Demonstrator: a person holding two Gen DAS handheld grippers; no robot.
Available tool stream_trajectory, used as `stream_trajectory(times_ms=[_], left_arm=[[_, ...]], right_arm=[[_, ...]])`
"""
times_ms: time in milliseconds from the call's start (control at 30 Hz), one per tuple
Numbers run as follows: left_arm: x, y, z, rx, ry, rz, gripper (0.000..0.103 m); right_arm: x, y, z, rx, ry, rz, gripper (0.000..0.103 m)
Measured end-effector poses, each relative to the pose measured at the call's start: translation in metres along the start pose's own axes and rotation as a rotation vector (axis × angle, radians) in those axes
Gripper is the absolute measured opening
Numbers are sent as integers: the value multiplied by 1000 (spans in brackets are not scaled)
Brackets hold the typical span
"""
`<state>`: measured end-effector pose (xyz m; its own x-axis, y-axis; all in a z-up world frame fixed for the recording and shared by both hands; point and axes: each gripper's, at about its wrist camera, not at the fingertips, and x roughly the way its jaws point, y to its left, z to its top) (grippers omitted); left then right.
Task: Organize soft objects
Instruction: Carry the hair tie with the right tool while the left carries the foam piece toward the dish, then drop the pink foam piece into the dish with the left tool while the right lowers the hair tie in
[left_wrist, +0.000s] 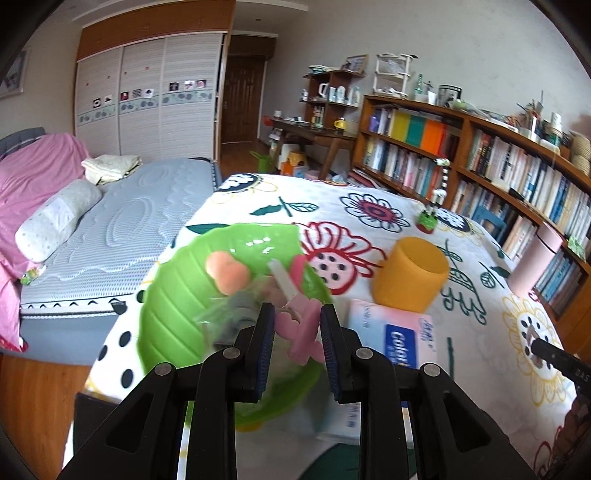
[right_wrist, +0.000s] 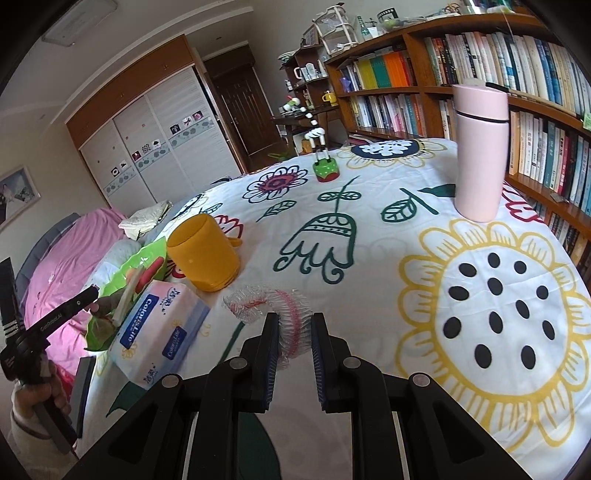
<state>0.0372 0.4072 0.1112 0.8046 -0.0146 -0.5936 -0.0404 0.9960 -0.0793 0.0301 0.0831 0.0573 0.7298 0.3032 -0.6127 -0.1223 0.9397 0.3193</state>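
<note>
Right gripper (right_wrist: 293, 332): black two-finger tool at six o'clock of its view, jaws apart, straddling one end of the clear crinkled plastic ring with a pink-red core (right_wrist: 273, 306); contact with the pads cannot be told.
Left gripper (left_wrist: 297, 328): black, at six o'clock of its view, jaws apart around a pale pink soft strip-shaped piece (left_wrist: 303, 332); it does not look pinched, though blur leaves this uncertain.
Green leaf-shaped plastic dish (left_wrist: 173, 306): just beyond the left fingers, at the table's edge toward nine o'clock, holding two peach pompoms (left_wrist: 225, 271), a white stick (left_wrist: 282, 278) and a deeper pink strip (left_wrist: 297, 269).
Tissue pack (right_wrist: 159, 332): white, blue and pink soft pack, touching or just beside the dish, at nine o'clock from the right gripper.
Yellow plastic cup (right_wrist: 203, 251): lying on its side behind the pack, near eleven o'clock.
Flower-print tablecloth (right_wrist: 369, 295): covers the whole table.
Pink cylindrical flask (right_wrist: 478, 151): upright, well apart, at one o'clock.
Green toy base with striped figure (right_wrist: 325, 170): farthest, at twelve o'clock.
Risk, ring: closing on the springy end may make it squirt out or crush flat.
Risk, dish: it sits at the edge, so a downward push by the left gripper could tip it and spill the soft pieces.
</note>
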Motion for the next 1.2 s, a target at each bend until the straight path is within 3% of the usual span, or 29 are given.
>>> stream_trajectory(times_ms=[400,567,633,700,967,1200], left_arm=[[8,46,-6,-59,-2,34,28],[9,59,-8,-74,-6,42,38],[8,64,-9,-84,-8,48,57],[7,68,-10,-94,-15,53,65],[4,80,-12,-125,-12,33,72],[4,91,-12,-145,-12,27,74]], right_arm=[[16,63,5,-106,25,68,18],[25,95,6,-159,45,126,18],[30,108,7,-180,54,149,18],[33,119,8,-202,57,167,18],[62,167,12,-280,100,244,18],[95,195,18,-328,129,247,18]])
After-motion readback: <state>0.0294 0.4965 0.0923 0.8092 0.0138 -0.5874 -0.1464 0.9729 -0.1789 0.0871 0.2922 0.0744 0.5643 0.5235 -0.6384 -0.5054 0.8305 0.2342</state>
